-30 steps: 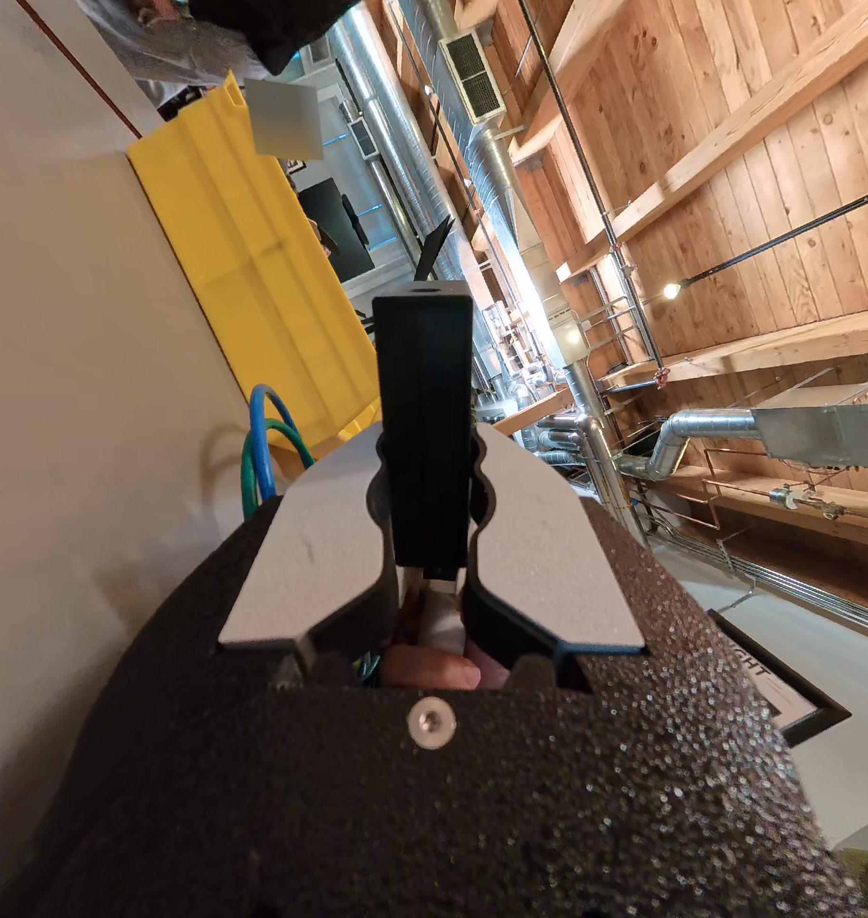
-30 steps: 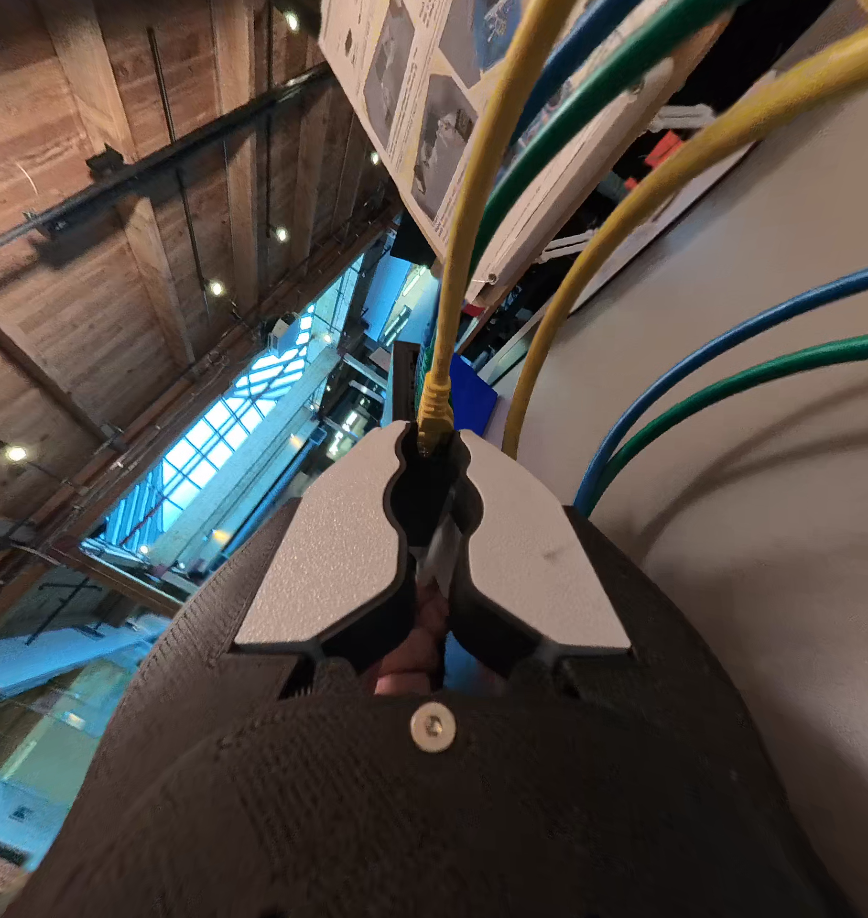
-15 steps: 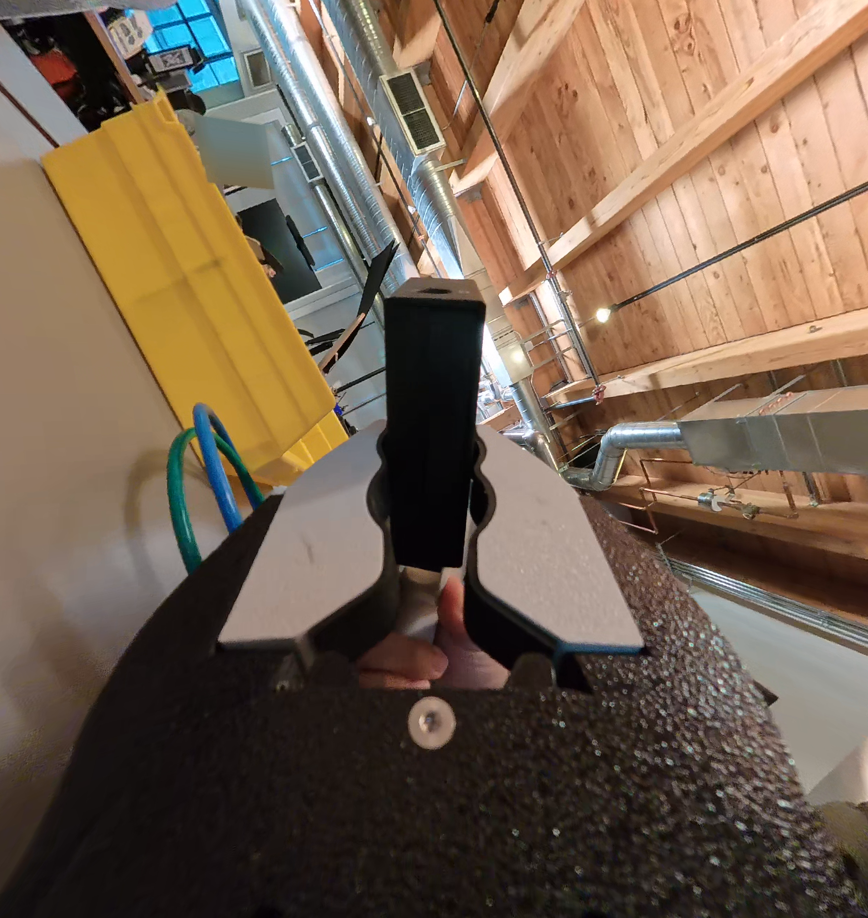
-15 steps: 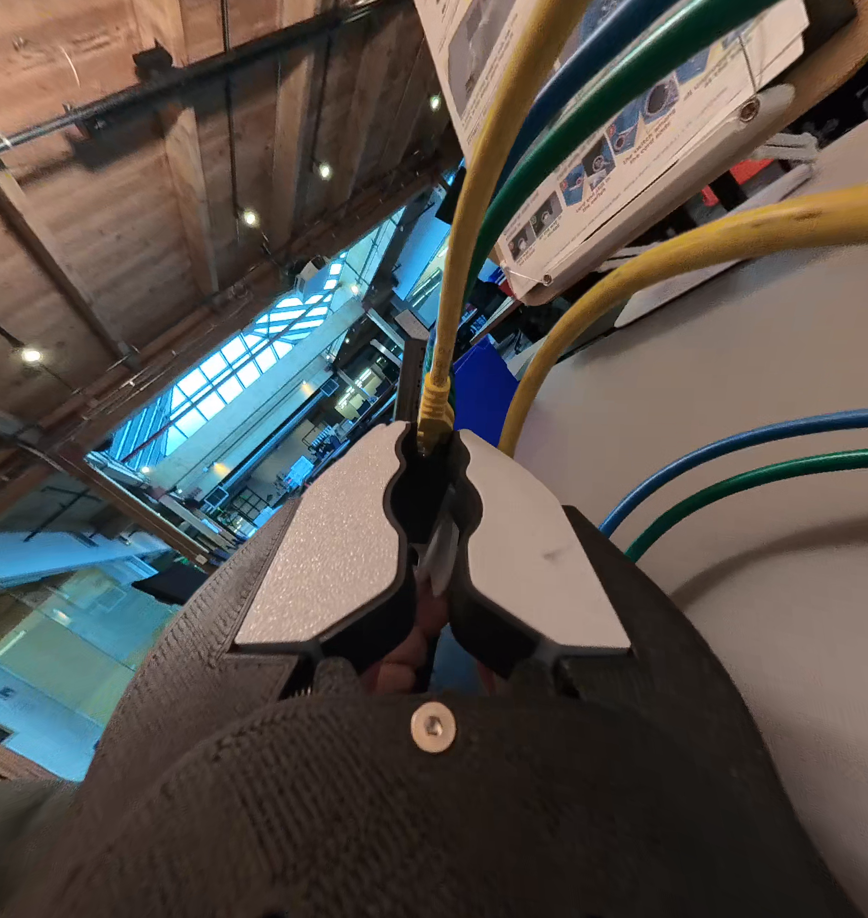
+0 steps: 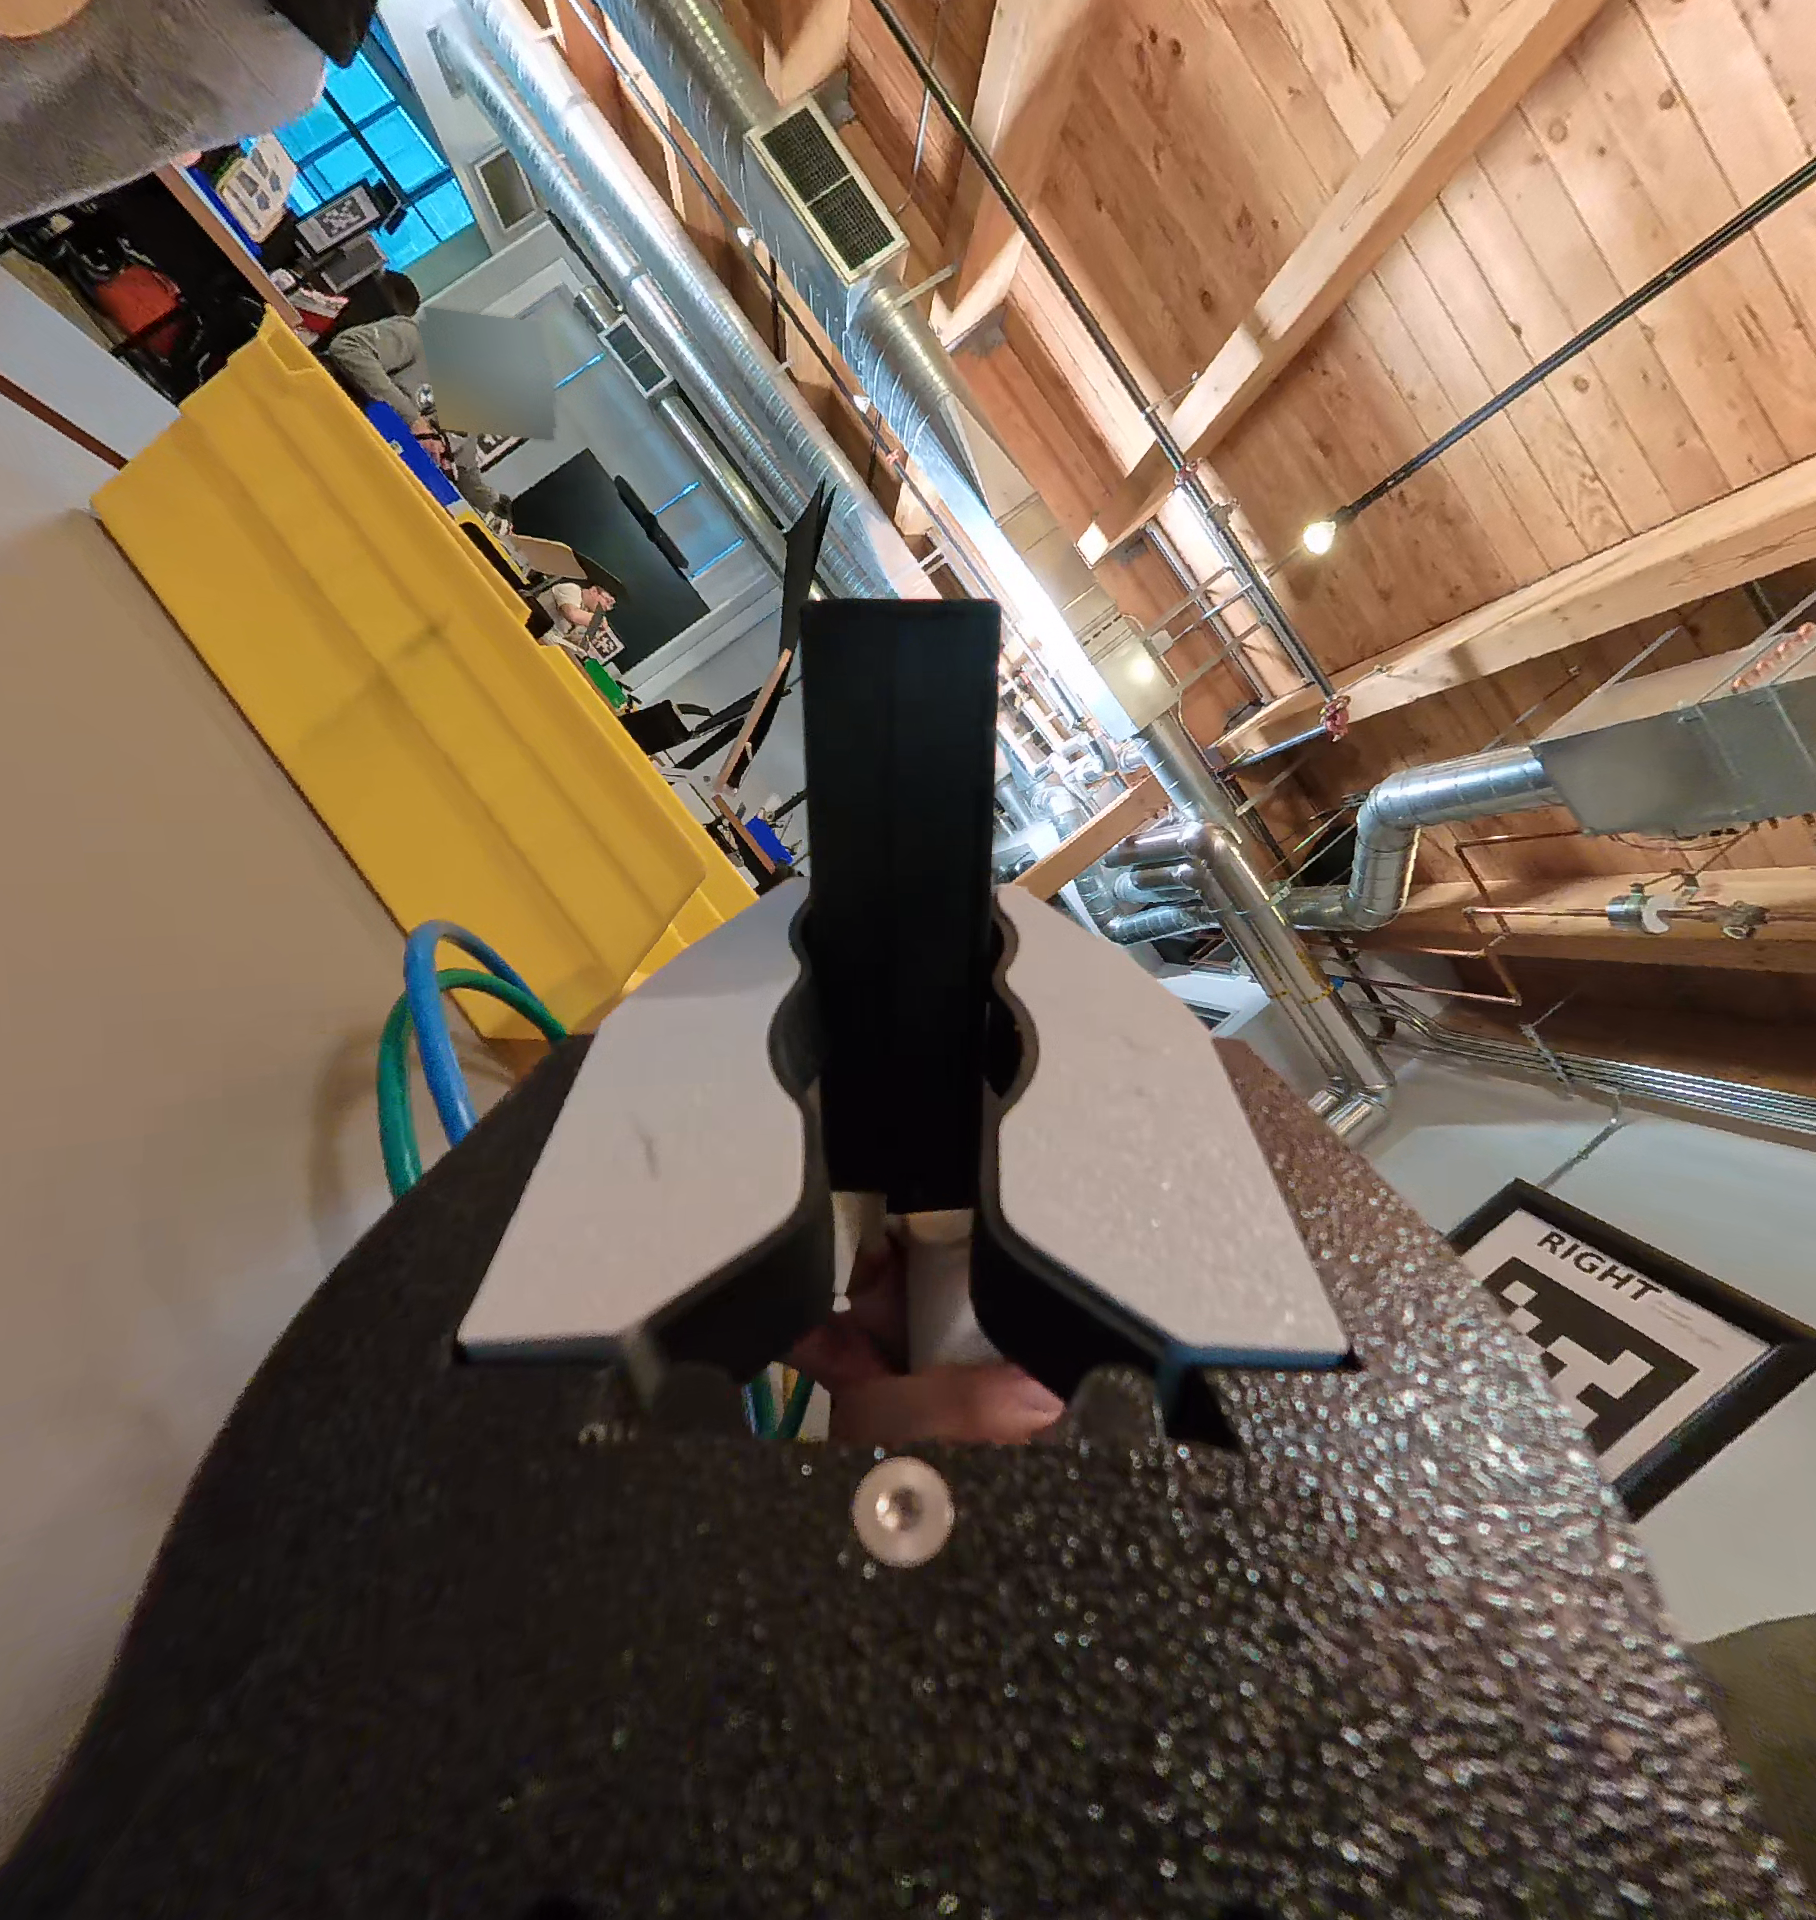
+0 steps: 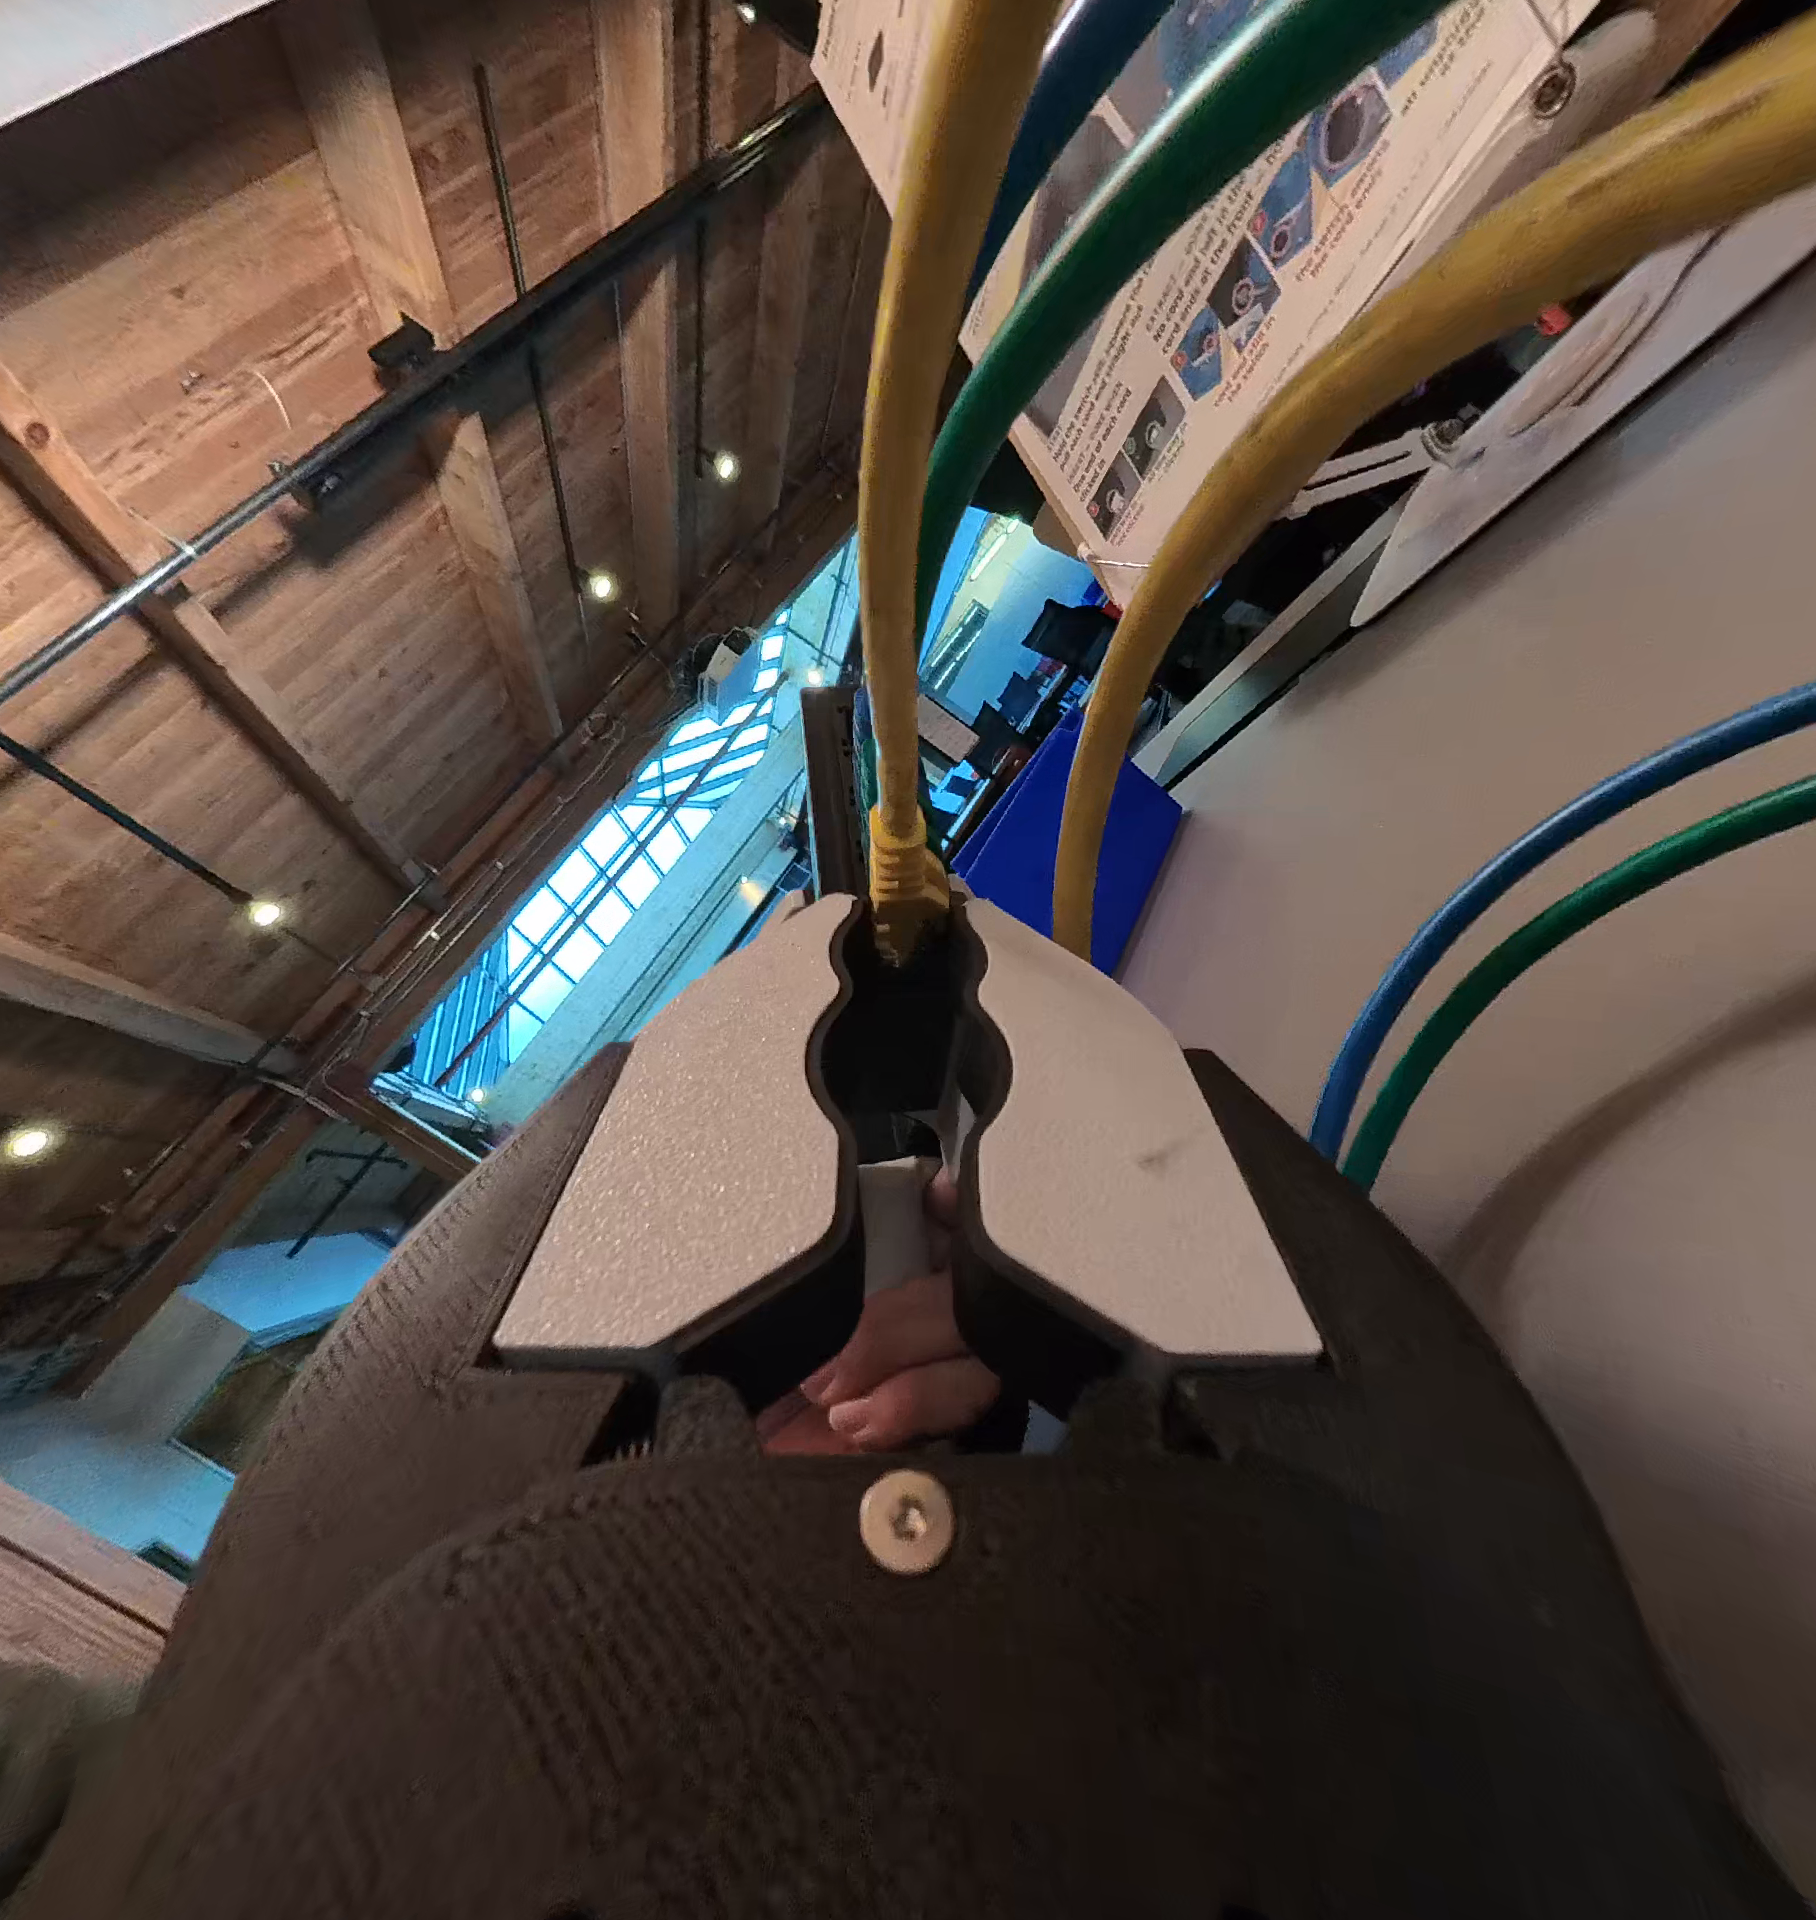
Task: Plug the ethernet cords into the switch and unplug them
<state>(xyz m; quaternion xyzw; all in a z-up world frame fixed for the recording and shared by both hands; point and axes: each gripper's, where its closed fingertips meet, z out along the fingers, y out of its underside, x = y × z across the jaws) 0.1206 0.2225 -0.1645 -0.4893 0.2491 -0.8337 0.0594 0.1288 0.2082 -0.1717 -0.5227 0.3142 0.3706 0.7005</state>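
**Both hand-held grippers clamped: switch in your left, yellow plug in your right**

Your left hand-held gripper [image 5: 899, 1023] was closed tight on the black switch [image 5: 896, 873], which stood up lengthwise between the grey fingers [image 5: 675, 1132] and reached well past their tips; the camera pointed steeply upward, so wooden ceiling boards and silver ducts filled the background; a blue ethernet cord [image 5: 436, 1023] and a green ethernet cord [image 5: 397, 1081] looped side by side just left of the gripper over the pale counter [image 5: 104, 935], with a yellow bin [image 5: 384, 686] behind them; a framed black-and-white marker card [image 5: 1652, 1340] lay at the right.

Your right hand-held gripper [image 6: 906, 997] was pinched narrow on the plug end of the yellow ethernet cord [image 6: 899, 520]; the yellow boot [image 6: 899, 883] sat right at the fingertips, and the cord ran straight up out of frame, then curved back down beside the gripper; a thin black edge of the switch [image 6: 831, 790] showed just left of the boot, though you could not tell from this view whether the plug was seated in a port; the blue cord [image 6: 1506, 904] and green cord [image 6: 1569, 945] arched over the counter [image 6: 1662, 1351] at the right; a printed instruction sheet [image 6: 1226, 291] hung above, with a blue bin [image 6: 1060, 831] beneath it.
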